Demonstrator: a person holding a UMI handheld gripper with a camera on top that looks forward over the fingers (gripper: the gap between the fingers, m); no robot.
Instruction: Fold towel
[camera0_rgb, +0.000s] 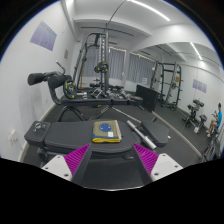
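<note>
A folded towel (105, 130), yellow with a blue patterned middle, lies flat on a dark padded bench (70, 133) just beyond my fingers. My gripper (112, 158) is open, its two magenta pads (76, 160) spread wide apart with only the dark bench surface between them. The fingers hold nothing. The towel sits ahead of the gap between the fingers, slightly nearer the left finger.
This is a gym room. A cable machine (98, 60) and weight racks (165, 85) stand at the back. A person (197, 113) stands at the far right. A bar (135, 127) lies right of the towel. A black seat pad (46, 80) rises at the left.
</note>
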